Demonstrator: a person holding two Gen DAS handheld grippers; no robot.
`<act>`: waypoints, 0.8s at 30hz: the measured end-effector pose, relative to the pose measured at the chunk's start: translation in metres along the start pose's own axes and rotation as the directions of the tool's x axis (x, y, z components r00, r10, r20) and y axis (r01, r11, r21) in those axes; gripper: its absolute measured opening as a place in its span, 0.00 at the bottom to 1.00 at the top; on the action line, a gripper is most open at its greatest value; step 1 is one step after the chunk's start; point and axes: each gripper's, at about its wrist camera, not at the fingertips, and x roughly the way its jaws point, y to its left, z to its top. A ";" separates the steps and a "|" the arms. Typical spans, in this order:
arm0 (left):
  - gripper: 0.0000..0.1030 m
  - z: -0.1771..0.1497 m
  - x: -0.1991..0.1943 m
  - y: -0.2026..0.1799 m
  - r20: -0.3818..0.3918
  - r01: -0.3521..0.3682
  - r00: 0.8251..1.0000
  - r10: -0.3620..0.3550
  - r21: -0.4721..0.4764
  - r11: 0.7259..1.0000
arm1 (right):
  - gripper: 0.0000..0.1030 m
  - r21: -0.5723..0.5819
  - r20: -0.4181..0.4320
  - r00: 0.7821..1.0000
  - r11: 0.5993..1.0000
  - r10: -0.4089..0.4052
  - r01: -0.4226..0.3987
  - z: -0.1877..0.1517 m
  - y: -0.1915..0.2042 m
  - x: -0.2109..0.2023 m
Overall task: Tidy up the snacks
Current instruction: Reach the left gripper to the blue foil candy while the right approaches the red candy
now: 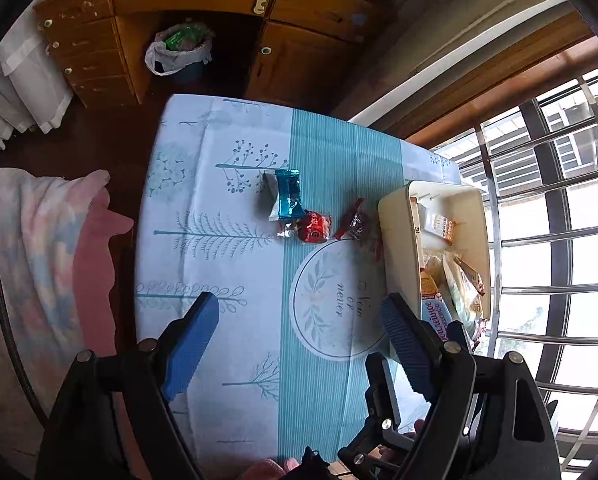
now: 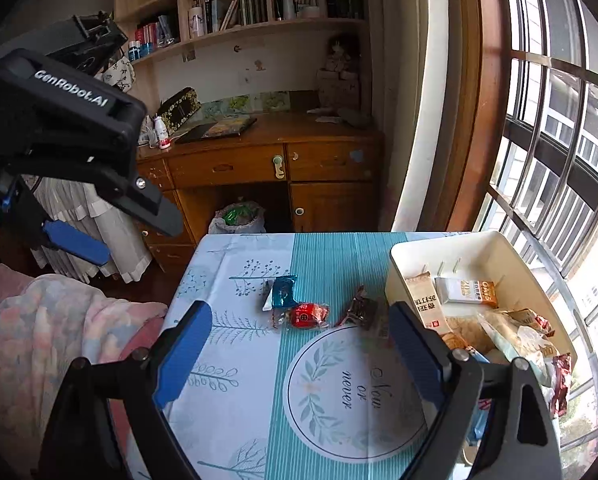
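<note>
Both grippers spread and empty above the counter (image 2: 235,408), snacks ahead of them.

The left gripper (image 1: 299,344) and right gripper (image 2: 299,354) each have jaws released, gripping nothing. Beyond the jaws lie three loose snacks in a row: a blue packet (image 1: 287,194), touching it a red candy (image 1: 313,229), and apart from them a dark red wrapper (image 1: 357,222). Just beside the right-hand jaw stands the white bin (image 2: 499,248), holding more packets.
</note>
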 end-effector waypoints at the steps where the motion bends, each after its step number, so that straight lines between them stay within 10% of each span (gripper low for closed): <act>1: 0.80 0.008 0.011 0.000 -0.012 -0.004 1.000 0.004 0.004 1.000 | 0.88 -0.006 -0.001 1.000 1.000 0.000 0.000 0.000 -0.002 0.007; 24: 0.80 0.083 0.194 0.022 -0.089 -0.010 0.996 0.000 -0.122 0.992 | 0.69 -0.109 -0.119 0.992 0.992 0.053 -0.066 -0.043 -0.005 0.162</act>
